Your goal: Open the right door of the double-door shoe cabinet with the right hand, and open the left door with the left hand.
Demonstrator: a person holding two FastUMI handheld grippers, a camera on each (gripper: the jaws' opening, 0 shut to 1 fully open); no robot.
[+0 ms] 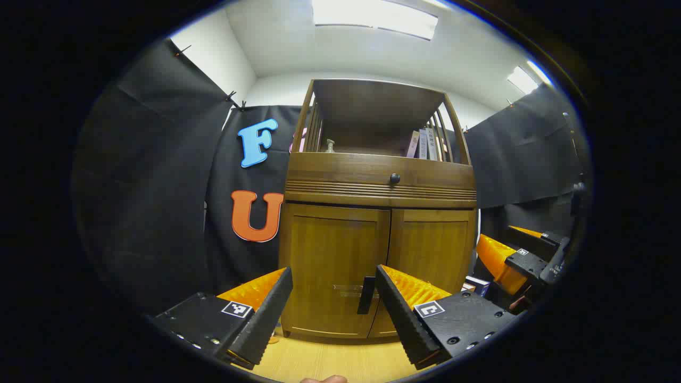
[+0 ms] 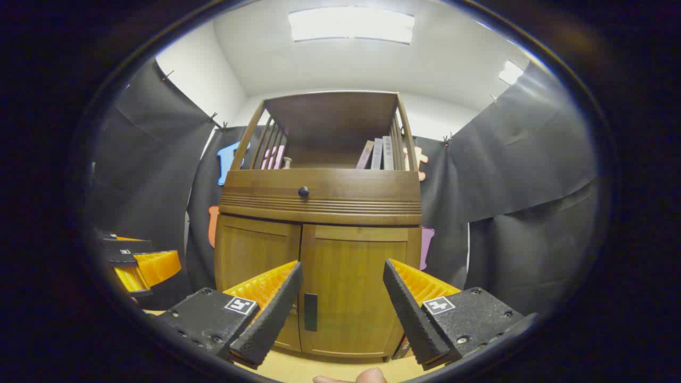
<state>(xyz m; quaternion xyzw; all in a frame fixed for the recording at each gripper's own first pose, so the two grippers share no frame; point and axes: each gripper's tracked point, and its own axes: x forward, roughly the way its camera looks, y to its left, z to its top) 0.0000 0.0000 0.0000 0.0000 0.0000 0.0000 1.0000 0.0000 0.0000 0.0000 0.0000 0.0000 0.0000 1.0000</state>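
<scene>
I see both tongs, left tongs [image 1: 334, 308] and right tongs [image 2: 343, 306], spread wide before the shoe cabinet's [image 2: 319, 239] 2 closed doors, books [image 2: 379, 153] shelved above.

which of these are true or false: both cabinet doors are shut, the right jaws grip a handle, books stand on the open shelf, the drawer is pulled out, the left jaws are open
1. Both doors of the shoe cabinet are shut. True.
2. The right gripper grips a handle. False: it is open, short of the right door handle.
3. Books stand on the open shelf. True.
4. The drawer is pulled out. False: it sits flush.
5. The left gripper is open. True.
</scene>
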